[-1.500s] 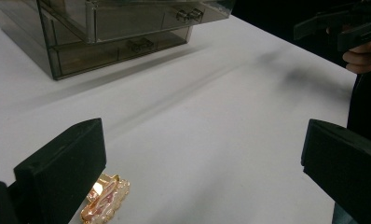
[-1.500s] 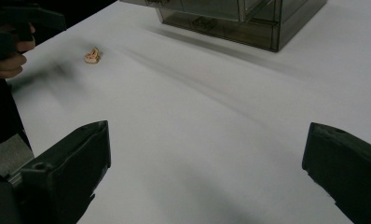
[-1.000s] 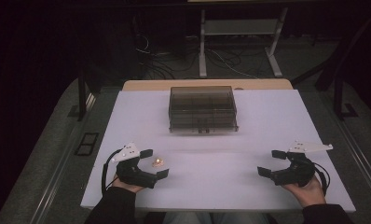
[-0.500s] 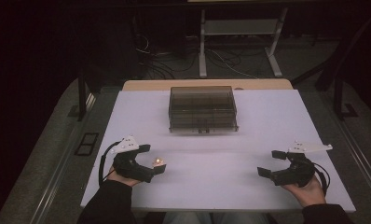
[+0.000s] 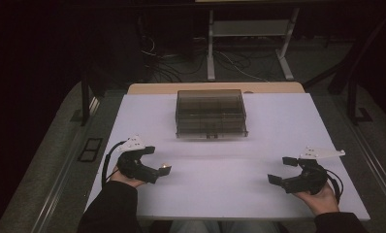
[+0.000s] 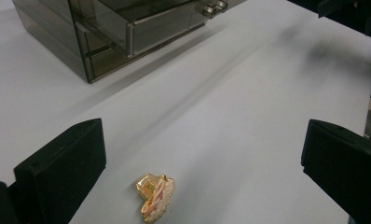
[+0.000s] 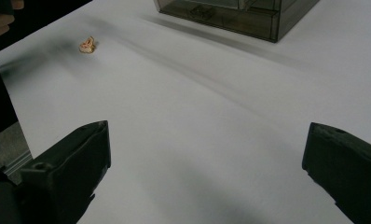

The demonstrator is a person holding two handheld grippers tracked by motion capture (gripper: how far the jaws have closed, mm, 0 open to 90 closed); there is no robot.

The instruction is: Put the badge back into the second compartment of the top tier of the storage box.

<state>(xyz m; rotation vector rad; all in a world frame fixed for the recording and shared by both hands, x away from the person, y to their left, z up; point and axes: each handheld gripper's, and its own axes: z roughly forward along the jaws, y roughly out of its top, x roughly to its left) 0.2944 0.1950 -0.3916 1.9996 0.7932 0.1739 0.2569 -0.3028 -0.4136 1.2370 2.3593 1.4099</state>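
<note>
A small gold and pink pin [image 5: 165,166] lies on the white table [image 5: 220,160] at the front left. My left gripper [image 5: 160,160] stands open around it, jaws wide apart. In the left gripper view [image 6: 202,154] the pin [image 6: 156,197] rests flat between the jaws, nearer the left one and touching neither. A smoky clear drawer box [image 5: 210,112] stands at the middle back, seen close up [image 6: 123,28] with its drawer knobs forward. At the front right my right gripper [image 5: 279,170] is open and holds nothing [image 7: 207,144]. From there the pin [image 7: 86,45] lies far off at the upper left.
The box [image 7: 239,14] sits beyond the right gripper. A wooden strip [image 5: 152,89] borders the table's far edge. Cables and a metal stand [image 5: 249,53] lie on the dark floor behind. The person's forearms enter from the bottom edge.
My left gripper has shifted slightly to the left and turned a little, with the pin still between its jaws. The pin and the right gripper have not moved.
</note>
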